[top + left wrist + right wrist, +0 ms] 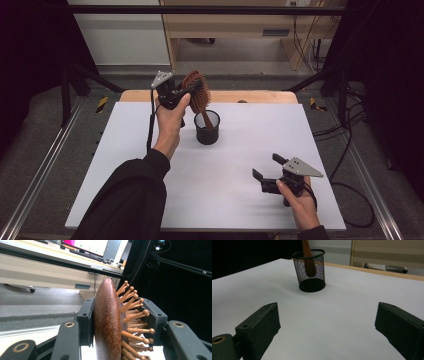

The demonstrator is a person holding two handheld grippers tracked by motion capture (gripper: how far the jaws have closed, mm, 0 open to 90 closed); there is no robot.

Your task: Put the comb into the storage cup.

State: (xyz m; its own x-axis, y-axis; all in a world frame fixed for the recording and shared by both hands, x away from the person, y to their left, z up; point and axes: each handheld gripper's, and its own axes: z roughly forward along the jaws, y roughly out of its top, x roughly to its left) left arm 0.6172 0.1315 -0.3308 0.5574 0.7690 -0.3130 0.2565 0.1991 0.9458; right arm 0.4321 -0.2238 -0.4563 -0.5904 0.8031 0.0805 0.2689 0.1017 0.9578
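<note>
Standing in mesh cup (207,127): hairbrush (197,93) handle; left gripper (186,91) jaws clamp brush head. Right gripper (266,167) jaws wide.

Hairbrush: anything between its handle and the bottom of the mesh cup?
Nothing visible. The left claw is shut on the hairbrush head, and the handle already sits inside the black mesh cup; through the mesh the cup looks otherwise empty. The right claw rests open, well clear.

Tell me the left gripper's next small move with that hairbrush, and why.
Probably lower it a little further, then open. The left gripper clamps the hairbrush head; the handle is already inside the mesh cup, its tip apparently short of the bottom.
</note>
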